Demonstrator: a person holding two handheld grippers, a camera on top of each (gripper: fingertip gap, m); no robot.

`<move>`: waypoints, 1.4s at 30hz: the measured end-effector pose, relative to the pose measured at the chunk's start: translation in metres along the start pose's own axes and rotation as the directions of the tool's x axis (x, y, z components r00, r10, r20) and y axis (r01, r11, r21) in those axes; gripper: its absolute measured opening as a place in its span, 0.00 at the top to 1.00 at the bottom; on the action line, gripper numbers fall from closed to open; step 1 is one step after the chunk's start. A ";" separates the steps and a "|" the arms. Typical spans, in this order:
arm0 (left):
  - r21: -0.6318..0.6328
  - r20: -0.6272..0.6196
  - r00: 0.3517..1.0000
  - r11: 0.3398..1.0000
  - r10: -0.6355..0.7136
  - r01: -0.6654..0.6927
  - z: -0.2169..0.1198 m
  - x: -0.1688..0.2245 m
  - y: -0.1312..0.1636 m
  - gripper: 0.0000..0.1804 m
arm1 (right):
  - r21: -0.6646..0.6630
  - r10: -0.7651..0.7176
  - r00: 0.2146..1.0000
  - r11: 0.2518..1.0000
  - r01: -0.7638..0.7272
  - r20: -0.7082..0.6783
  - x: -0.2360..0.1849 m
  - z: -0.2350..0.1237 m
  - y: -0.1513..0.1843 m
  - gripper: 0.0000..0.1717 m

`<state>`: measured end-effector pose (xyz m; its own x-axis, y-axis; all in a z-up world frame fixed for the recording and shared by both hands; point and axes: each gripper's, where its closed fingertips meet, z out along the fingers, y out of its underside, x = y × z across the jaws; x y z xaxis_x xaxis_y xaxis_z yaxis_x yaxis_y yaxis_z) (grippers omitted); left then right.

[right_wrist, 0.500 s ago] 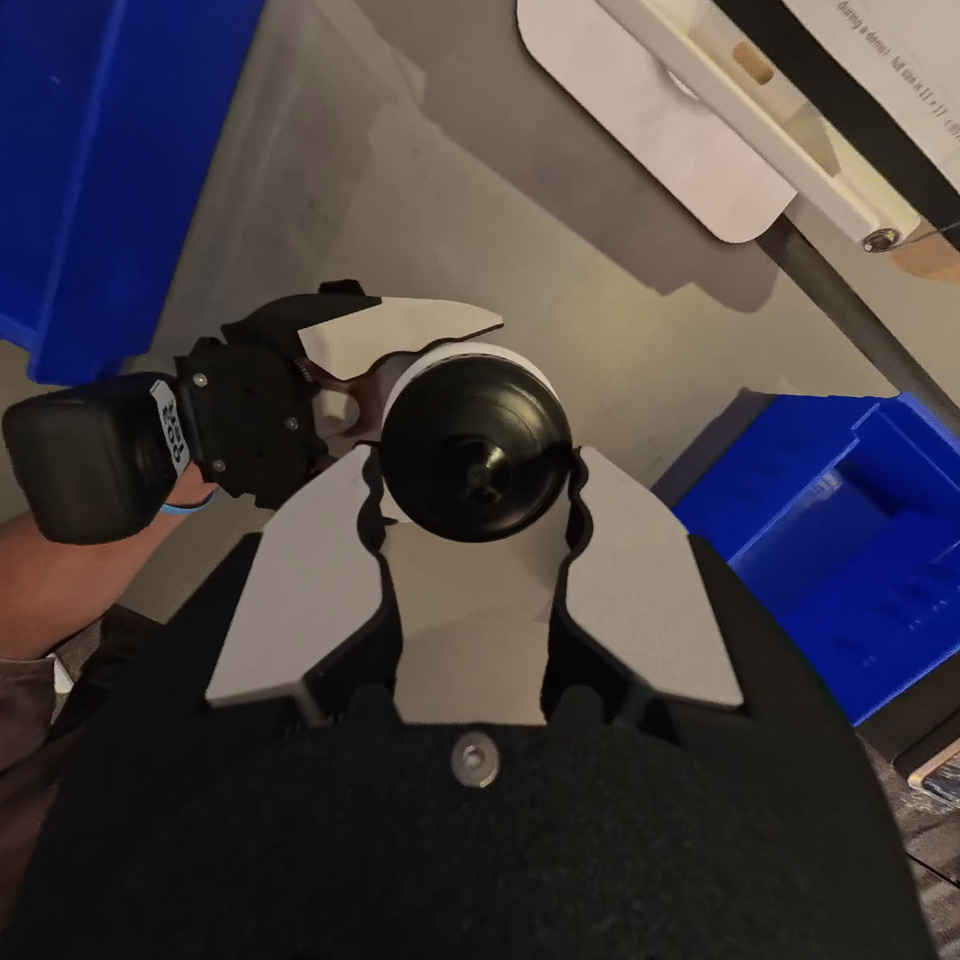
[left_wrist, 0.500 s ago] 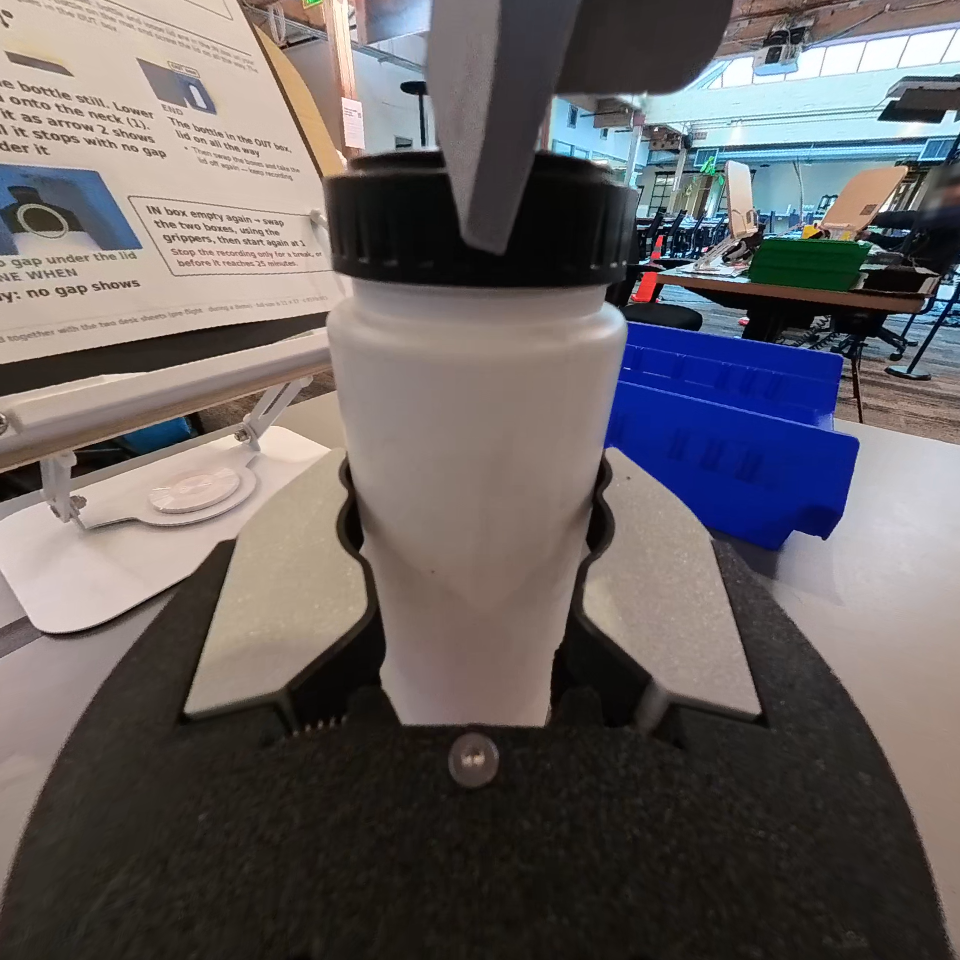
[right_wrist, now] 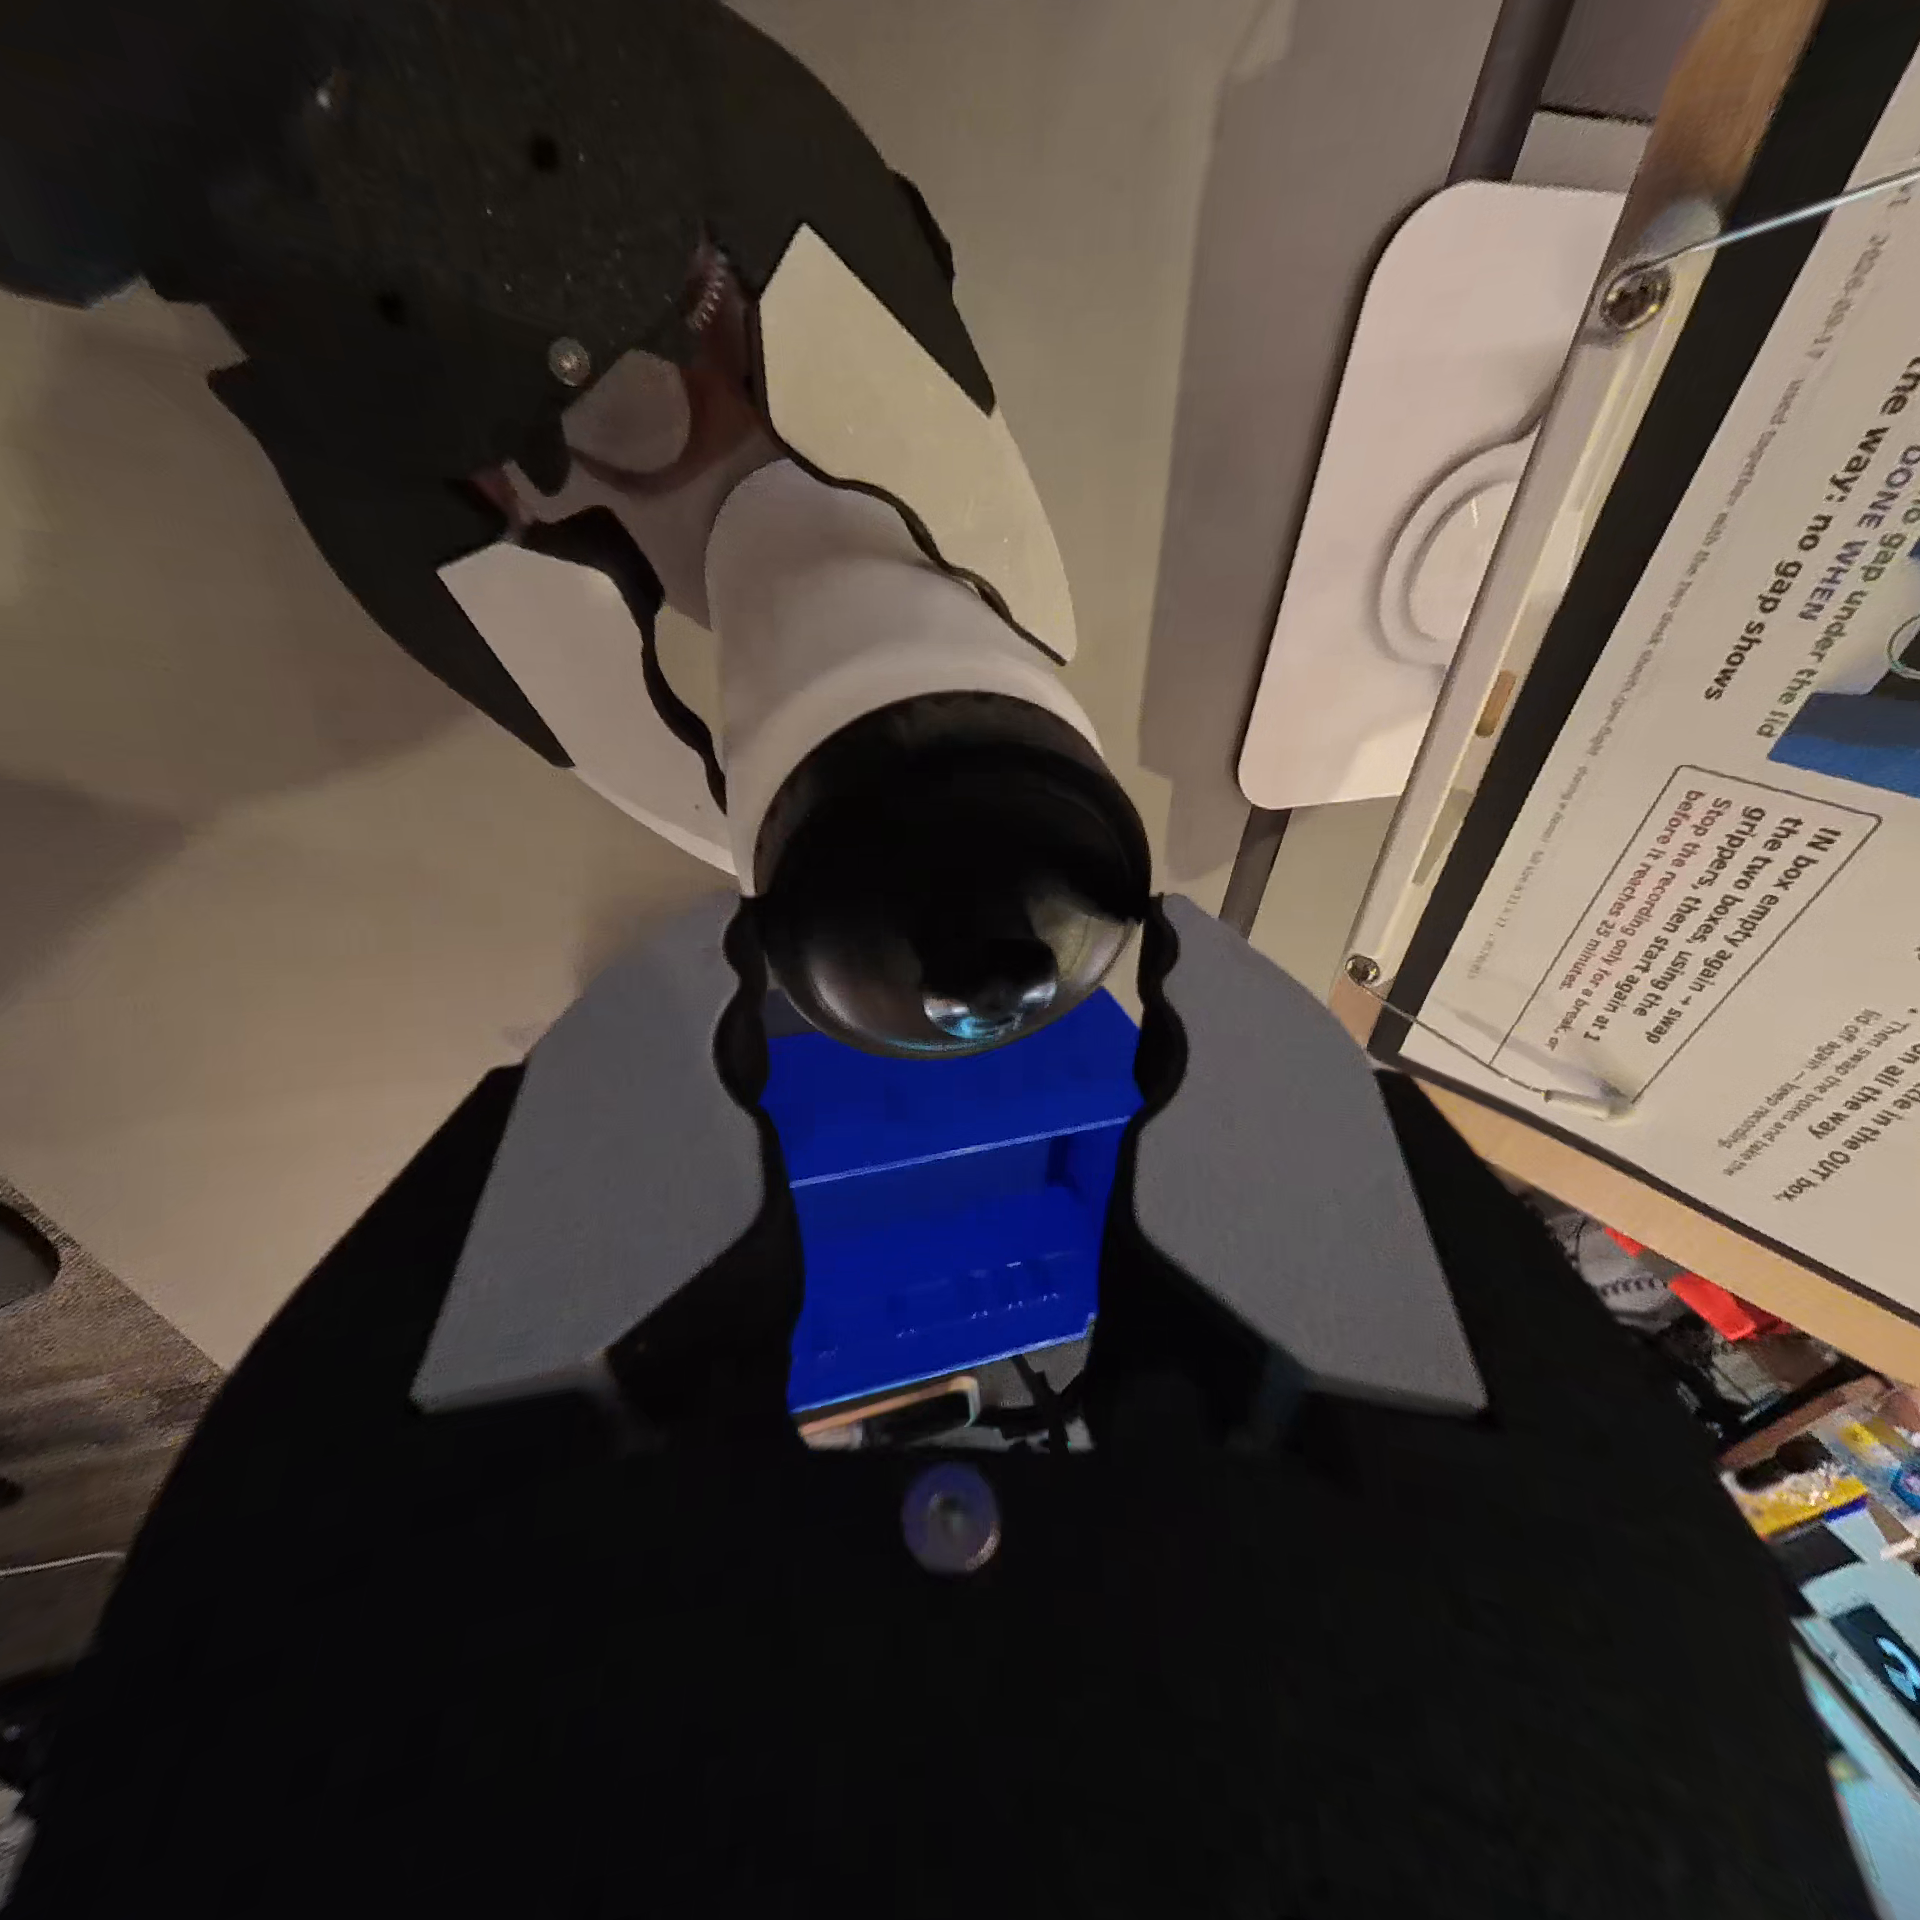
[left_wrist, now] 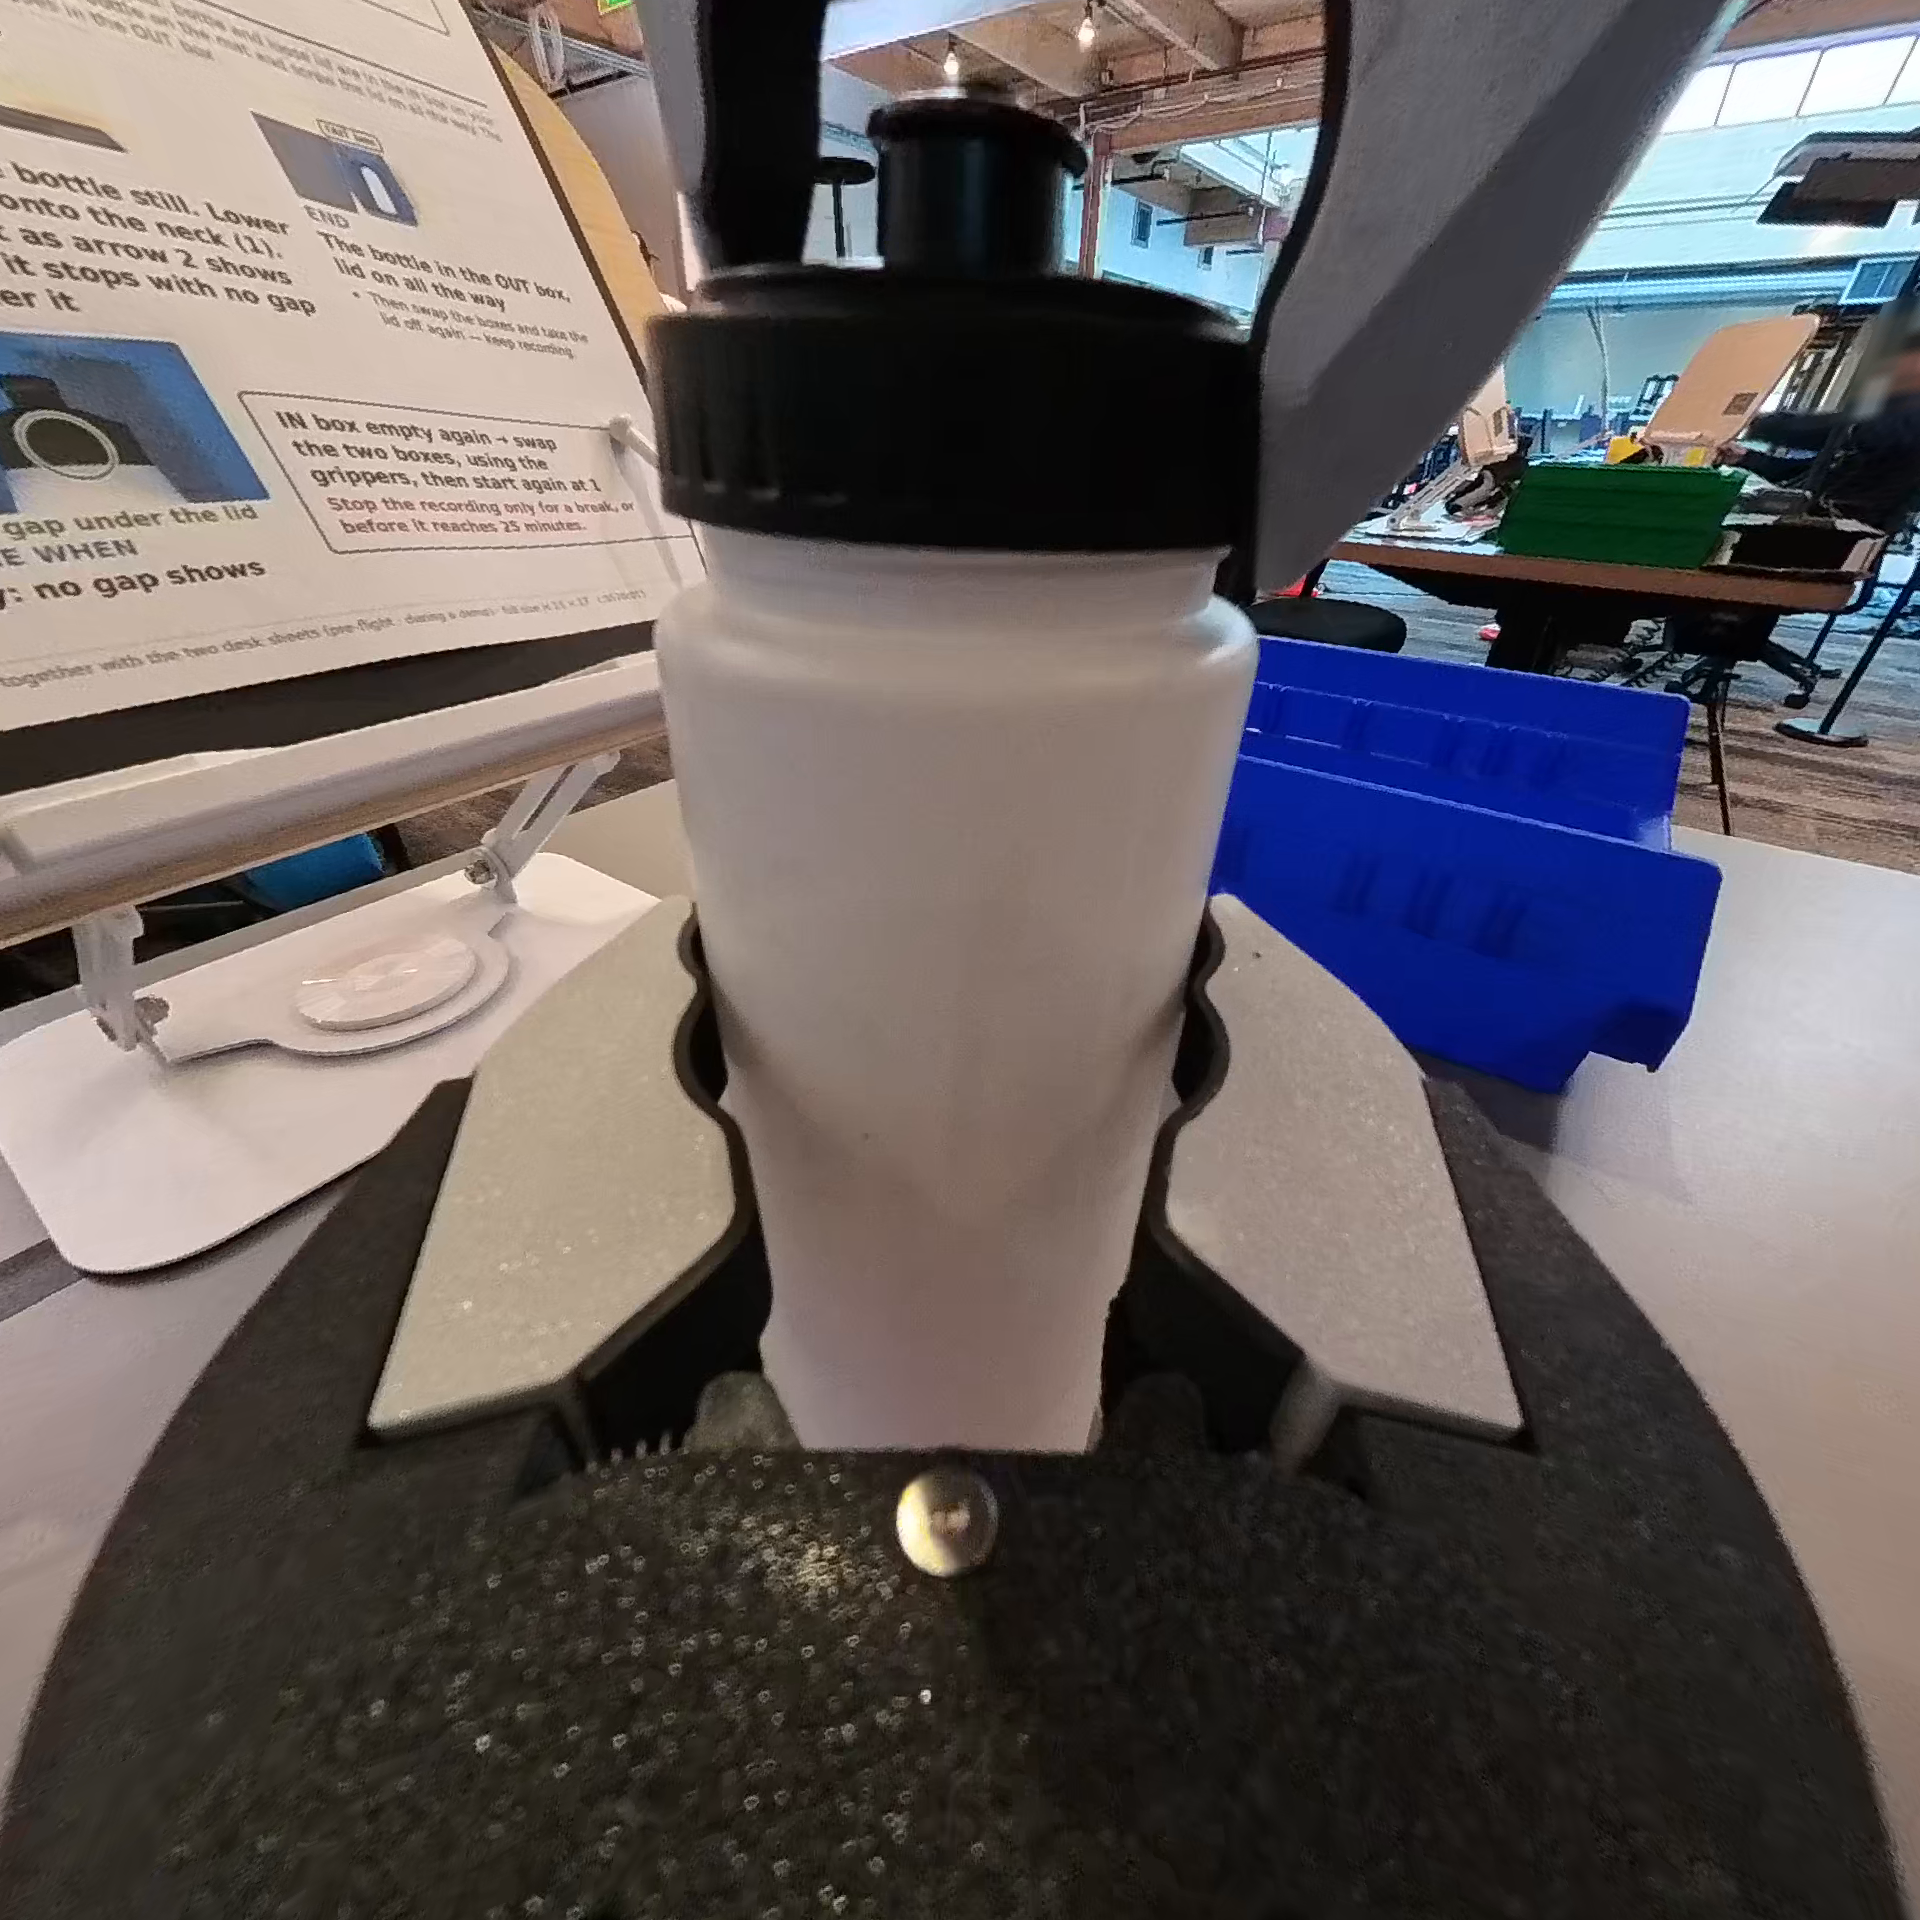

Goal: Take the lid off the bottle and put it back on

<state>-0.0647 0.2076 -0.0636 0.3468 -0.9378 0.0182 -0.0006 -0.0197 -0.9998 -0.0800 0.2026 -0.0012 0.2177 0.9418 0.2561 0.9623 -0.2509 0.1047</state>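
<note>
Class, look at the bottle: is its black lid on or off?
On. The black lid sits on the white bottle, with no gap visible beneath it; whether it is fully tightened cannot be told.

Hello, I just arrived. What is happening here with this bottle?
A person works with two hand-held grippers on a white bottle that carries a black lid. The left gripper is clamped around the bottle's body and holds it. The right gripper comes from the lid end, its fingers set on either side of the lid. The lid is still on the bottle. A blue bin and a stand with an instruction sheet are on the table behind.
</note>
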 end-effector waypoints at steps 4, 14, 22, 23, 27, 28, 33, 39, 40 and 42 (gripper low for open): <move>0.002 0.001 1.000 1.000 -0.013 0.013 -0.001 -0.002 0.000 0.53 | 0.005 0.025 0.997 1.000 -0.025 -0.072 0.003 -0.010 0.003 0.59; 0.003 0.002 1.000 1.000 -0.012 0.012 -0.001 -0.002 0.000 0.53 | 0.132 0.755 0.539 0.531 -0.837 0.373 0.001 -0.019 -0.006 0.50; 0.004 0.003 1.000 1.000 -0.018 0.018 -0.001 -0.003 0.000 0.53 | 0.094 0.760 0.576 0.578 -0.811 0.300 -0.007 0.002 -0.007 0.59; 0.003 0.002 1.000 1.000 -0.017 0.017 -0.001 -0.003 0.000 0.53 | 0.098 0.733 0.618 0.618 -0.780 0.284 -0.006 0.002 -0.006 0.59; 0.004 0.004 1.000 1.000 -0.022 0.022 -0.002 -0.004 0.000 0.53 | 0.120 0.515 0.827 0.828 -0.548 0.226 -0.002 0.000 -0.005 0.59; 0.003 0.003 1.000 1.000 -0.022 0.022 -0.002 -0.005 0.000 0.53 | 0.114 0.441 0.869 0.874 -0.473 0.225 -0.001 0.000 -0.005 0.59; -0.007 0.001 1.000 1.000 0.002 -0.002 0.000 -0.001 0.001 0.53 | 0.068 0.024 0.982 0.997 -0.037 0.185 -0.001 0.001 0.005 0.59; -0.002 -0.007 1.000 1.000 -0.012 0.012 -0.001 -0.003 0.001 0.53 | 0.023 0.047 0.989 0.998 -0.050 0.143 0.001 -0.001 0.005 0.59; -0.003 -0.006 1.000 1.000 -0.013 0.013 -0.001 -0.003 0.001 0.53 | 0.018 0.096 0.984 0.995 -0.099 0.152 -0.001 -0.004 0.005 0.54; -0.005 -0.004 1.000 1.000 -0.011 0.011 -0.001 -0.003 0.002 0.53 | 0.040 0.266 0.950 0.960 -0.276 0.164 0.002 -0.010 0.000 0.44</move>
<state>-0.0665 0.2099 -0.0652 0.3429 -0.9389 0.0293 -0.0018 -0.0318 -0.9995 -0.0812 0.2026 0.0092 0.4895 0.8645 0.1140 0.8706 -0.4919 -0.0081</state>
